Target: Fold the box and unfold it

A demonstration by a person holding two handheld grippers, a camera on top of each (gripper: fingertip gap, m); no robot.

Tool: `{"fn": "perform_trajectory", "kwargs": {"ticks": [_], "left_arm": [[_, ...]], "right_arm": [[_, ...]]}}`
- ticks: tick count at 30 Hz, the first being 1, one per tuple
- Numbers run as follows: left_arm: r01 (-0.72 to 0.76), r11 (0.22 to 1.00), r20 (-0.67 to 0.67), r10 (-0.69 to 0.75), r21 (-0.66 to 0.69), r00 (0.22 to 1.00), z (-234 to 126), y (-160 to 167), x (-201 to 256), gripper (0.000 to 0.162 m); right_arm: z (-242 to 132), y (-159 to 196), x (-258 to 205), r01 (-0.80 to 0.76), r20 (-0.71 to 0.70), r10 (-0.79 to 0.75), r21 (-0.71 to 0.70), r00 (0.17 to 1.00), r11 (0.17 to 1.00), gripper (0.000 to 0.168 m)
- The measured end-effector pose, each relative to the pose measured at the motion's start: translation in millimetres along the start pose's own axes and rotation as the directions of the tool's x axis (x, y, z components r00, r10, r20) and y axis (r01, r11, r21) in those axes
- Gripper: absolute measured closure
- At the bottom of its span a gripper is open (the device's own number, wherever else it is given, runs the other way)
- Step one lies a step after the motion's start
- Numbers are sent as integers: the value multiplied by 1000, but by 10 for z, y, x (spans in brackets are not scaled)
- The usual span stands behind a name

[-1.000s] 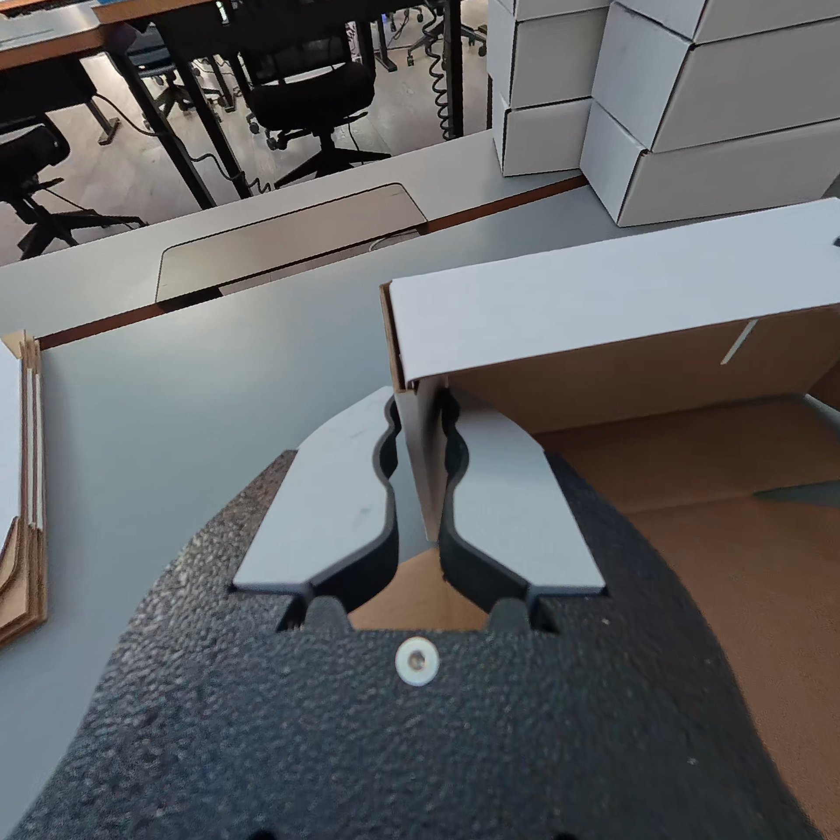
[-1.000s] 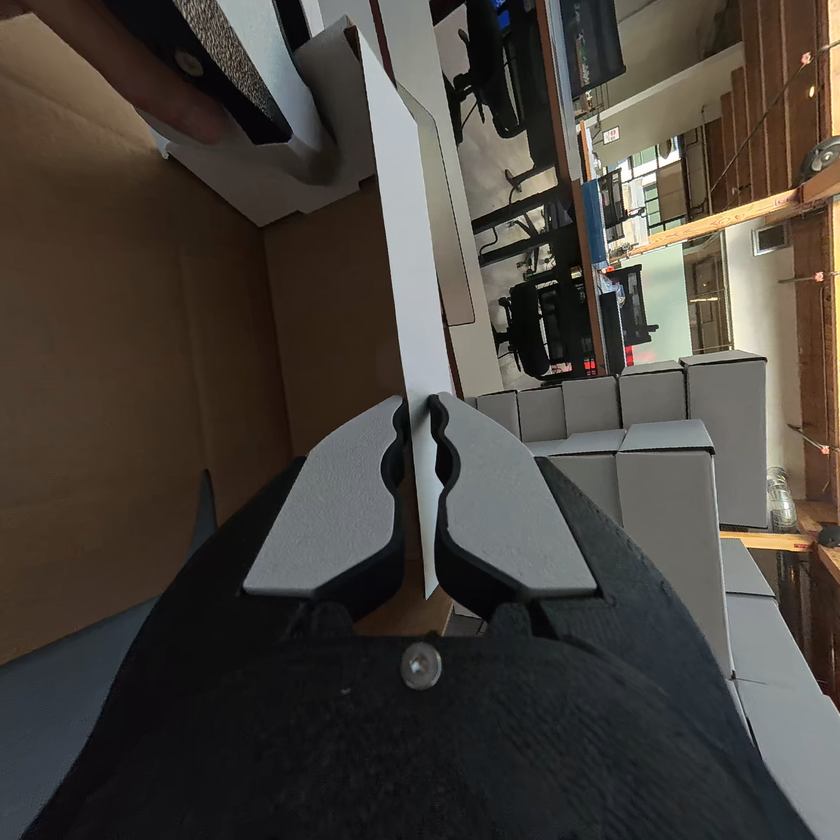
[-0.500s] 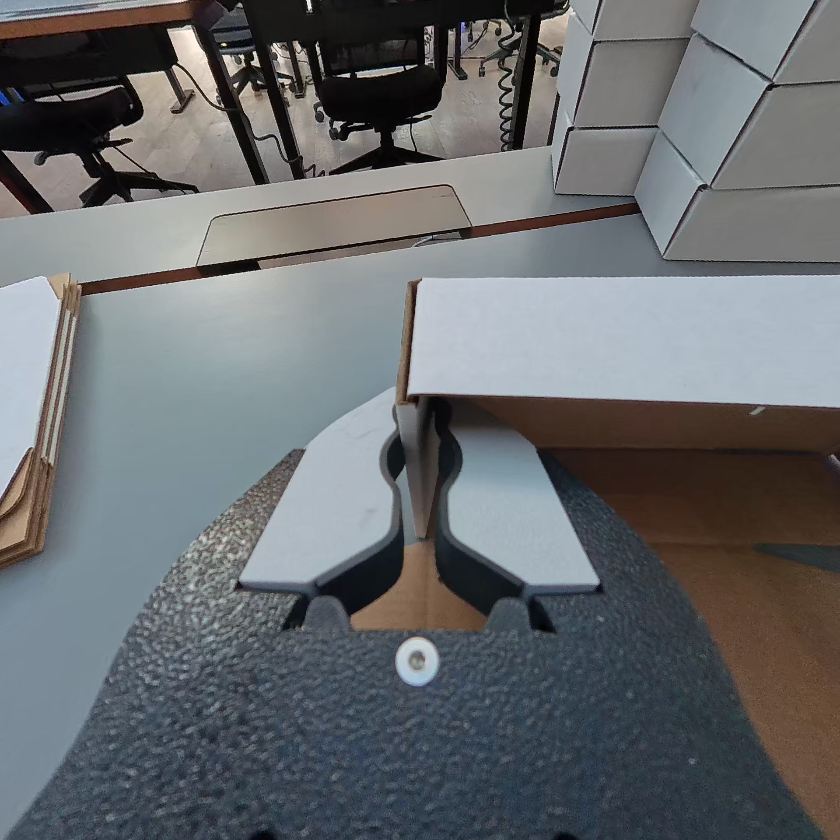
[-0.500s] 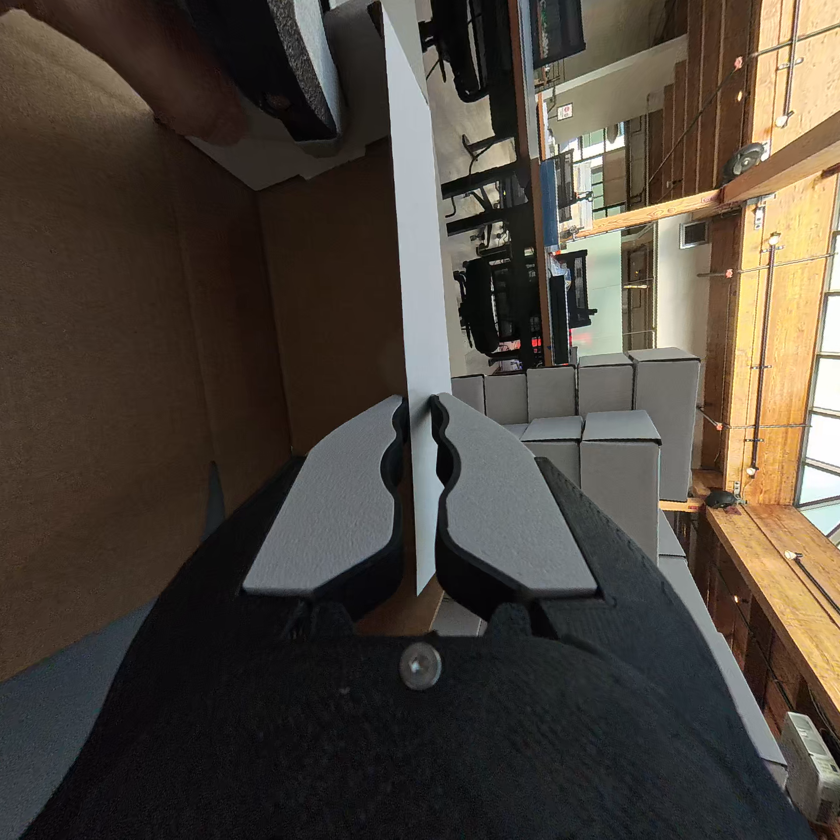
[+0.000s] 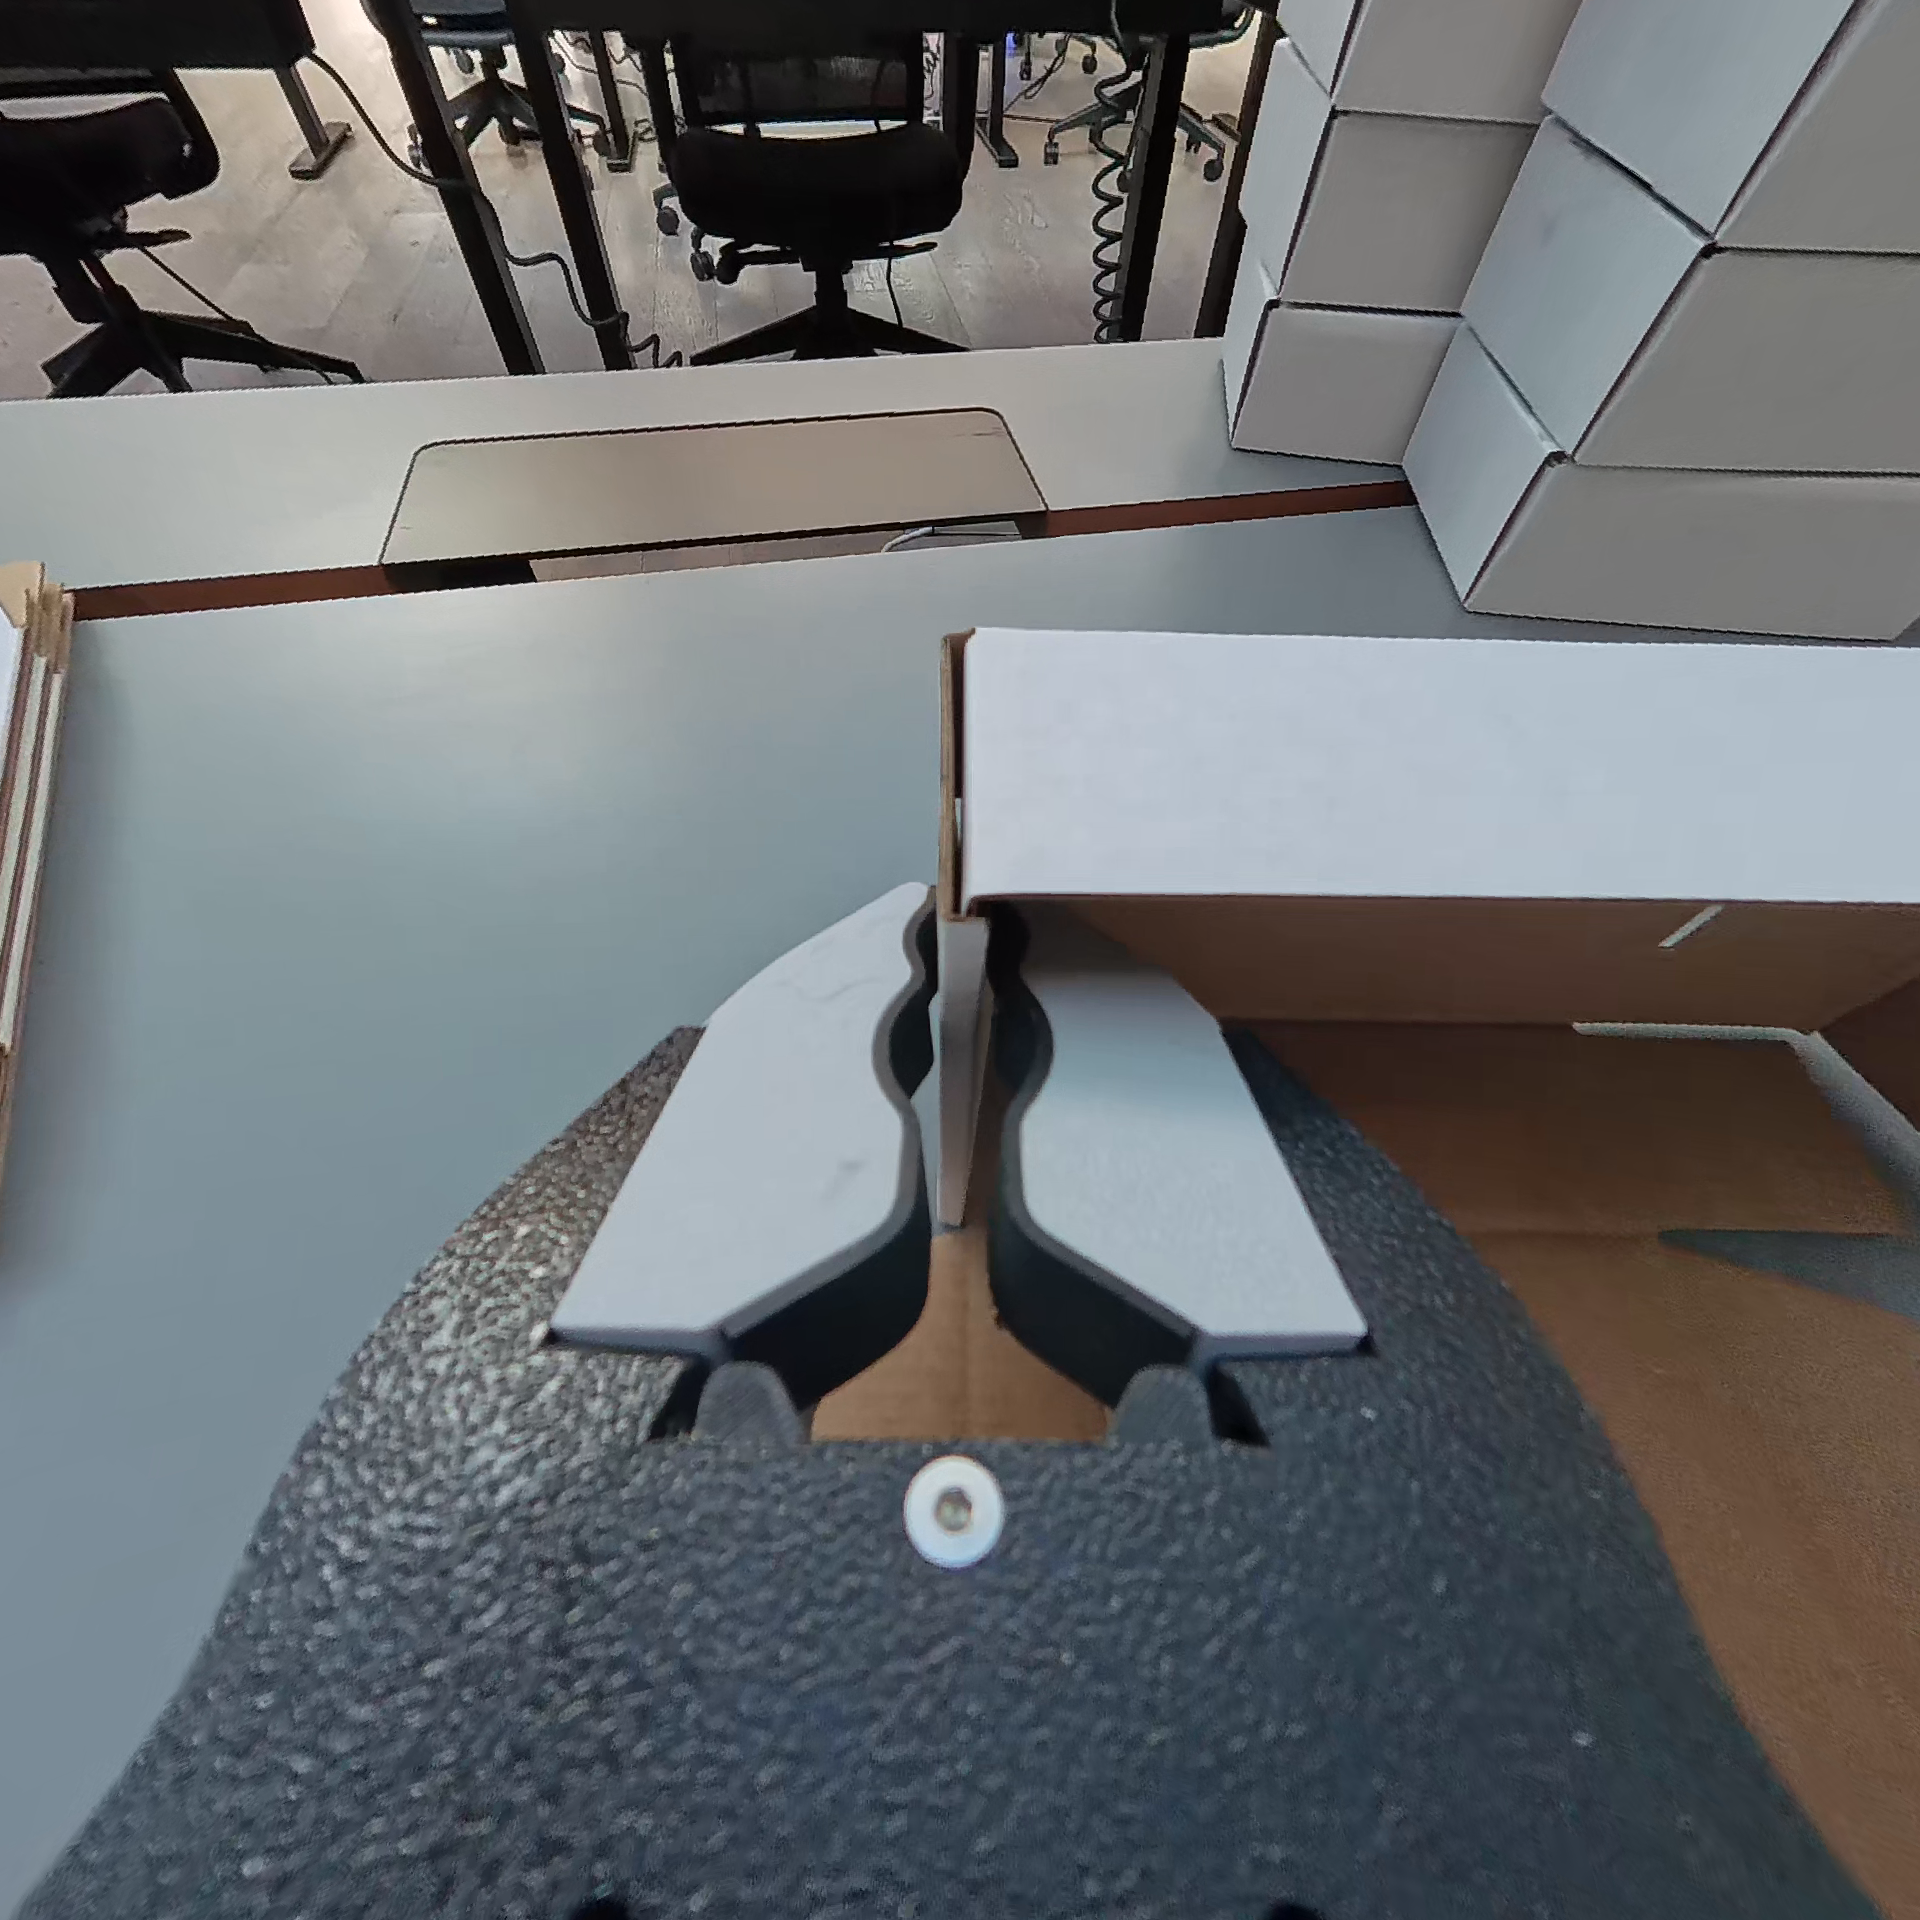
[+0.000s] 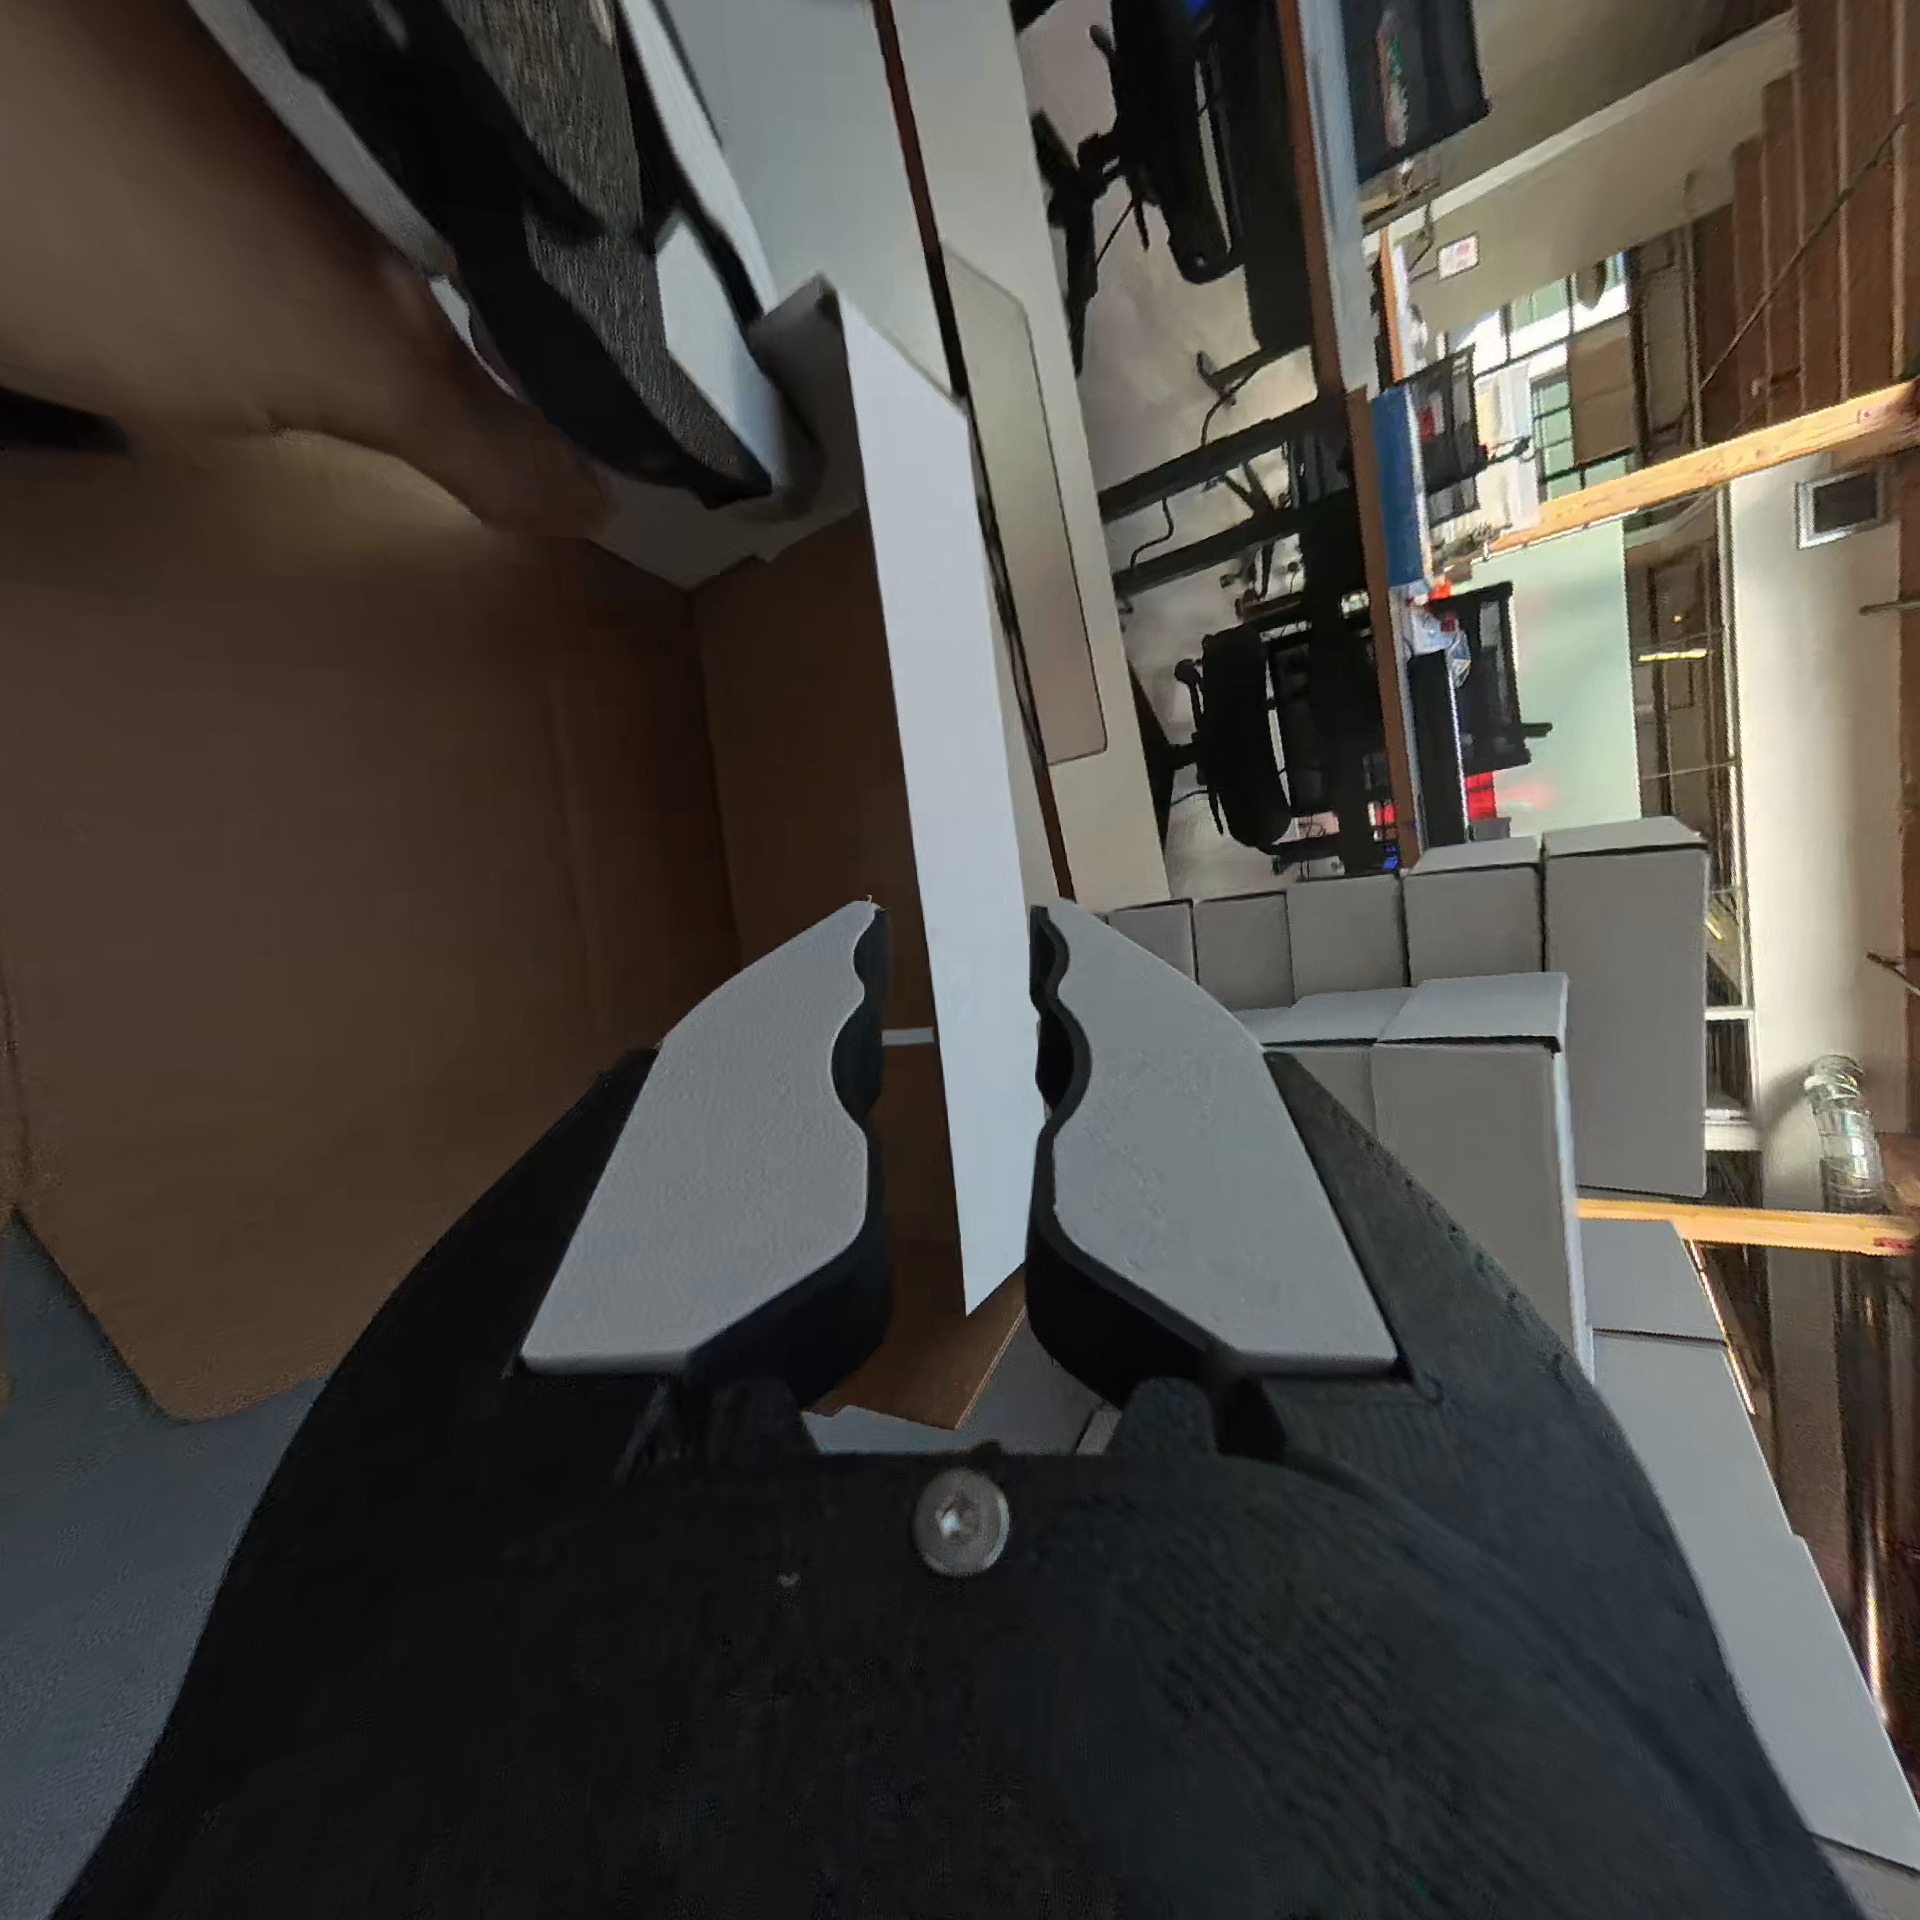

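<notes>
The cardboard box (image 5: 1403, 769), white outside and brown inside, lies opened on the grey table (image 5: 416, 831). Its long white wall is raised and leans over the brown floor (image 5: 1558, 1351). My left gripper (image 5: 961, 935) is shut on the narrow white end flap (image 5: 958, 1081) at the wall's left corner. In the right wrist view, my right gripper (image 6: 956, 914) is open, and the wall's white edge (image 6: 966, 831) runs between its fingers, close to the right fingertip (image 6: 1081, 977). The left gripper (image 6: 582, 260) shows far off at that wall's other end.
Stacks of assembled white boxes stand at the back right (image 5: 1662, 312) and show in the right wrist view (image 6: 1507, 987). A pile of flat cardboard blanks (image 5: 21, 831) lies at the left table edge. A cable hatch (image 5: 707, 478) and office chairs (image 5: 821, 177) are behind.
My right gripper's jaws have opened and let go of the white wall edge. My left gripper stays shut on the end flap, and the wall has tipped further over the box floor.
</notes>
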State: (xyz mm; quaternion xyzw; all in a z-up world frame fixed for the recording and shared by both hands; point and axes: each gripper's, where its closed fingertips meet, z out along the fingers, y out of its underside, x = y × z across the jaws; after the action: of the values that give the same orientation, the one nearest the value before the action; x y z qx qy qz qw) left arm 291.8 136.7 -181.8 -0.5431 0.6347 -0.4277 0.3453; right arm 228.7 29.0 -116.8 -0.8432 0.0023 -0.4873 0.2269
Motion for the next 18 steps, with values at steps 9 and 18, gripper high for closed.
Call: {"fn": "perform_trajectory", "kwargs": {"ticks": [9,18], "left_arm": [[-12,1000,9,12,3,1000,1,-2,2,154],[-6,1000,1,6,1,1000,1,3,7,155]], "right_arm": [[284,-407,156,18,-50,-14,87,999,996,168],[521,-241,-163,-4,-43,4,1,999,1000,168]]}}
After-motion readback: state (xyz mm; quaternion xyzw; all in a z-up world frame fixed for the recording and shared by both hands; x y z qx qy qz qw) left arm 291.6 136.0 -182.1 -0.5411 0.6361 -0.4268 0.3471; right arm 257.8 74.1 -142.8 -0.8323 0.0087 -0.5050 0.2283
